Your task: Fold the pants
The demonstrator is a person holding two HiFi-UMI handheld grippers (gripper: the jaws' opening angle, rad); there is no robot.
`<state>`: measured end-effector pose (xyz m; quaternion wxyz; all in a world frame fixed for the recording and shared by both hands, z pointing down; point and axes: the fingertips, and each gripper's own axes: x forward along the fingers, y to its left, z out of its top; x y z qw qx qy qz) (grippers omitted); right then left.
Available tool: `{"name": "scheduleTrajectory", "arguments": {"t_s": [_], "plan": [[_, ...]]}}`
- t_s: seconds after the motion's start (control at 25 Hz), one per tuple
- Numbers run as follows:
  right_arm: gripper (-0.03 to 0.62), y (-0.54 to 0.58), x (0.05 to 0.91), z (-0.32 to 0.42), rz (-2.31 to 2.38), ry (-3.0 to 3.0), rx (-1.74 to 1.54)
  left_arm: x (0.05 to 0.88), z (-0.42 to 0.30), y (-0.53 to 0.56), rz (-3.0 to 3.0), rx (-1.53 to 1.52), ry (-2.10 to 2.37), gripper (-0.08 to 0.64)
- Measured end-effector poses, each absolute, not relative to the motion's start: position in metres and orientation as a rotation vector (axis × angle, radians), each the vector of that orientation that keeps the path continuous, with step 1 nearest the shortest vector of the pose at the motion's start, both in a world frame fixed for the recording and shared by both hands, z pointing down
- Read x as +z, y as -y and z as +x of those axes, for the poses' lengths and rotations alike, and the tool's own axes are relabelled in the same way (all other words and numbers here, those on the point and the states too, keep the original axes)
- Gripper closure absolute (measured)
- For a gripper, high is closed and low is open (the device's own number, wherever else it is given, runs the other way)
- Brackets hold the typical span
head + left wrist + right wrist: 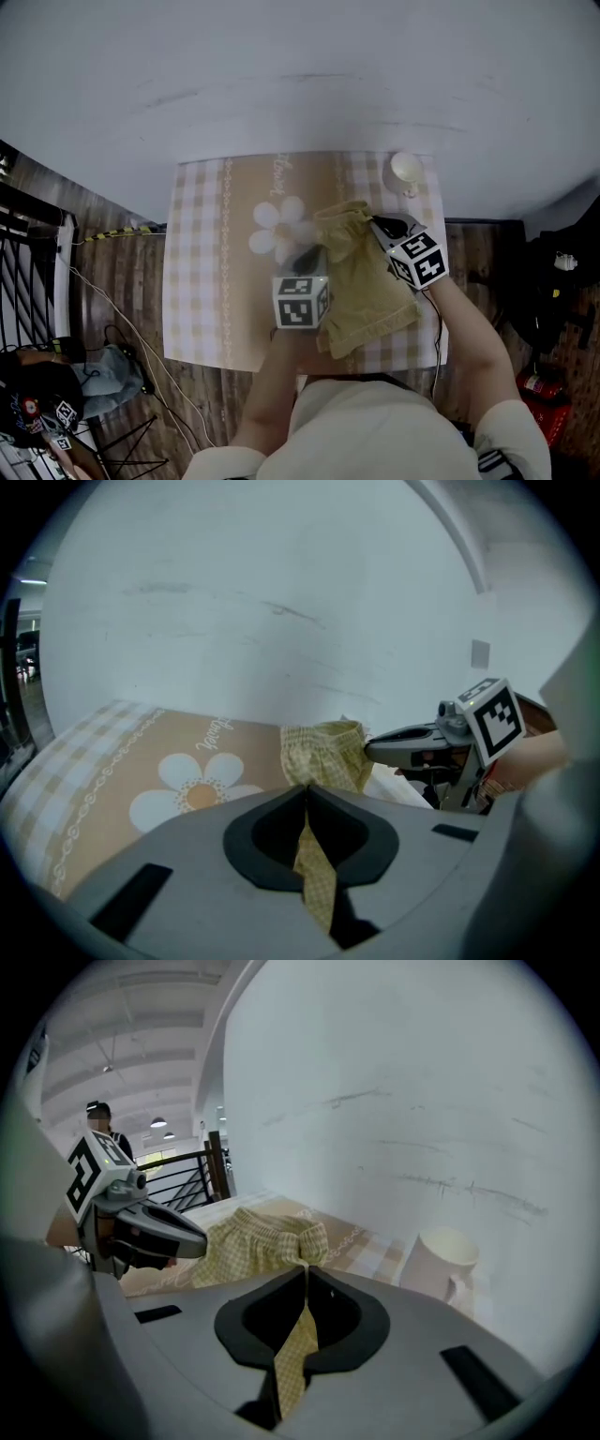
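Note:
Yellow checked pants (367, 286) lie on the right half of a beige checked tablecloth (202, 281) printed with a white daisy. My left gripper (314, 255) is shut on the pants' left edge near the far end. In the left gripper view a strip of the yellow cloth (314, 874) runs back through the shut jaws (307, 789). My right gripper (380, 225) is shut on the far right corner, and the cloth (292, 1358) hangs through its jaws (306, 1267). The gathered end of the pants (323, 750) is lifted between the two grippers.
A white mug (405, 170) stands at the table's far right corner, close to my right gripper, and shows in the right gripper view (439, 1262). A pale wall rises just behind the table. Wooden floor, cables and a black railing (23, 281) lie to the left.

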<state>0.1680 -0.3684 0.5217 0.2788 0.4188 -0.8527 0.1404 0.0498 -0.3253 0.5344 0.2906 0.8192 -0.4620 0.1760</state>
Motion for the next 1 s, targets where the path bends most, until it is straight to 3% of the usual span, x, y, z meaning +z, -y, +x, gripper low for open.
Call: {"name": "scheduleTrajectory", "arguments": {"t_s": [1.0], "plan": [[0.581, 0.140, 0.541, 0.231, 1.129, 2.346, 0.505, 0.546, 0.071, 0.101, 2.093, 0.662, 1.378, 0.546]]}}
